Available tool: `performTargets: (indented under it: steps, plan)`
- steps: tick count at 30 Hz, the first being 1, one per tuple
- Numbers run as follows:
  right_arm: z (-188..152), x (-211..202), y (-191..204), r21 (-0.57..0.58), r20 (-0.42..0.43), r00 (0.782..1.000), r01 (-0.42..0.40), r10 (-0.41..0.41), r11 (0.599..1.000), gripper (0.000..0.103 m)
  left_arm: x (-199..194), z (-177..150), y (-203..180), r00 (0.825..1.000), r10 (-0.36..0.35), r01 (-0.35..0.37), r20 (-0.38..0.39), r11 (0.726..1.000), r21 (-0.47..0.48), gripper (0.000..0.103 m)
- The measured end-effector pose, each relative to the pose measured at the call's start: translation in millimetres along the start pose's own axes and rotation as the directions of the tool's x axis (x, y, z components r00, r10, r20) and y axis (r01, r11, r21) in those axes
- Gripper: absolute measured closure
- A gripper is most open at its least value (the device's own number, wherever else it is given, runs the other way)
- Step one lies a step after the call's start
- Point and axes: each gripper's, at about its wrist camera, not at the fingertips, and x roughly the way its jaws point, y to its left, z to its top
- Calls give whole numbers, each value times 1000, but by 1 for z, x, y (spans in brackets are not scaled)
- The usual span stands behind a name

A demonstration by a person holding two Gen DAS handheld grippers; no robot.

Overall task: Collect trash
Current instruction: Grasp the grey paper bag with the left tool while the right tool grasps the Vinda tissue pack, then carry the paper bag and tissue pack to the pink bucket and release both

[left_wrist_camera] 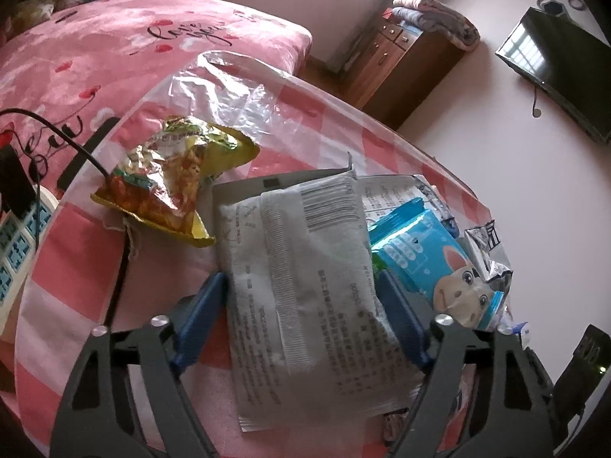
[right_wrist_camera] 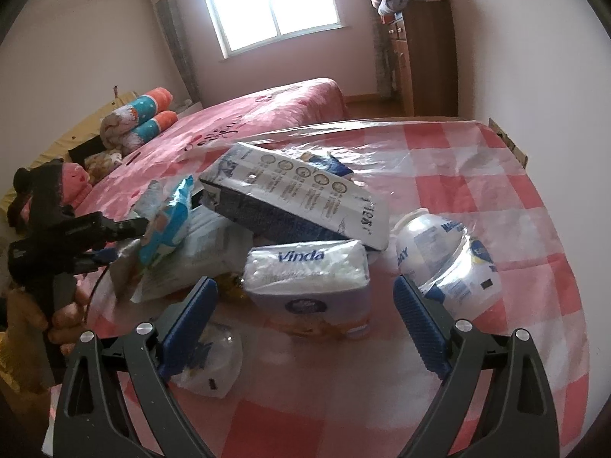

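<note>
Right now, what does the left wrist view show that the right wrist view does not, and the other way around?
Only the left wrist view shows the yellow snack bag, the clear plastic bag, the power strip and the wall television. Only the right wrist view shows the Vinda tissue pack, the clear plastic bottle and the dark milk carton. Both show the checked table cover, the pink bed, the blue rabbit wrapper and the white wrapper, which lies between the left gripper jaws.
</note>
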Motion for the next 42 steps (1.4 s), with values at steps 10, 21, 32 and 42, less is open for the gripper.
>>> performTargets:
  steps: [10,21,32,42]
  plan:
    - [-3,3,-6,6,-2,999,45,-45,999,46,-15,-15,-14,999,33,-35,41,999,42,38]
    - [-9,-25,0,14,44,998,38,-39,999,46,-60,-34,-27,995,-17,9,101,997,81,39]
    - [-13,-59,40,11,55,996,-66,66,998,46,-112,-53,-20,987,-61,48,152,995,87,39]
    - [-26,-69,133,-112,-21,962,-273,272,956,46,-177,-81,29,976,-3,-8,217,999,53,39]
